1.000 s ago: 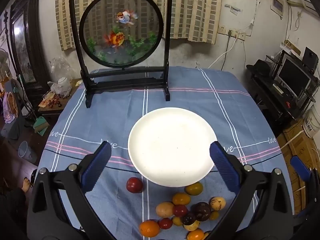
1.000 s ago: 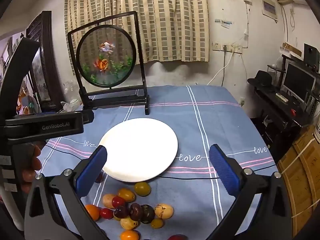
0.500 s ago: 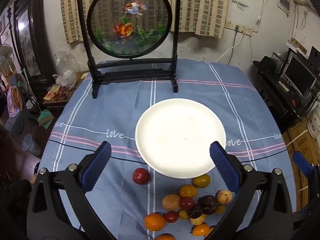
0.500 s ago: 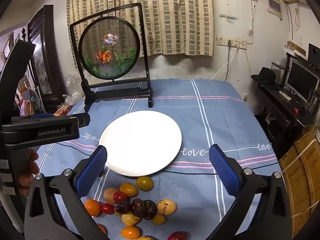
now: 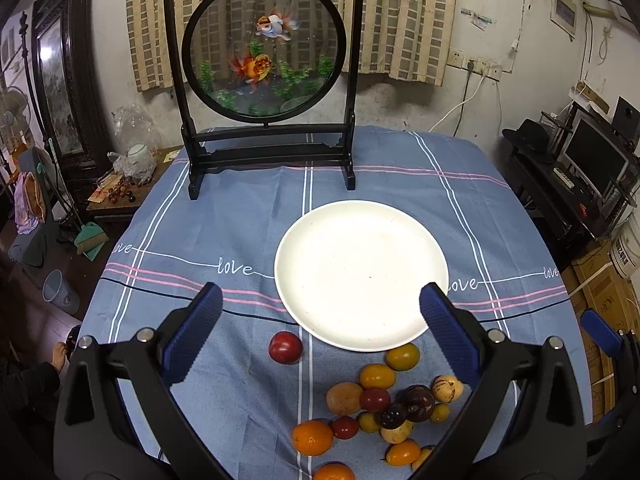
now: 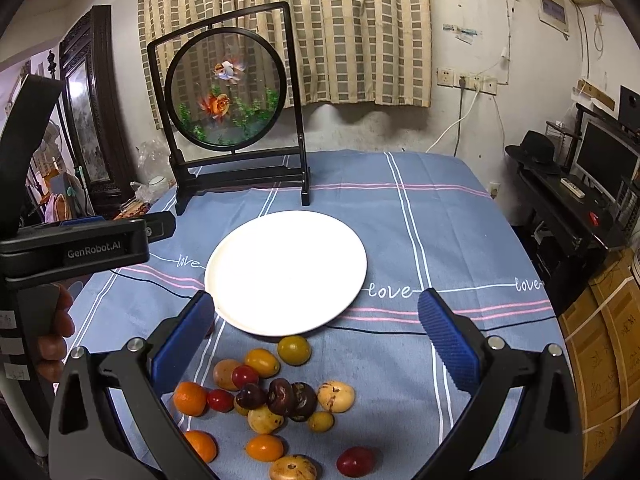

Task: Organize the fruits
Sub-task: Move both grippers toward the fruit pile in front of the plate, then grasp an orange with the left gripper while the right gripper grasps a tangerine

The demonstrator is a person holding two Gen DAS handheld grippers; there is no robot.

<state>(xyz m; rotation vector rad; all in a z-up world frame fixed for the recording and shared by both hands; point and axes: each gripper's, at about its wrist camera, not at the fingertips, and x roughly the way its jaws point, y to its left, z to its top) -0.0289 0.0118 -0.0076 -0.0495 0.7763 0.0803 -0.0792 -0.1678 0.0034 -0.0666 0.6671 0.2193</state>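
Fruits (image 5: 384, 404) heaped on blue tablecloth (image 5: 240, 220), just beside white plate (image 5: 360, 272). Left gripper (image 5: 320, 332) and right gripper (image 6: 316, 336) above them, jaws spread wide, holding nothing.

— What colours are on the surface?
— A blue tablecloth (image 5: 240, 216) with white and pink stripes and white "love" lettering; the plate (image 5: 360, 272) is plain white.
— And the fruits (image 6: 276, 396)?
— Orange, yellow, red, dark maroon; one tan, brown-speckled.
— The jaws?
— Blue ribbed pads (image 5: 192, 332) on black arms.
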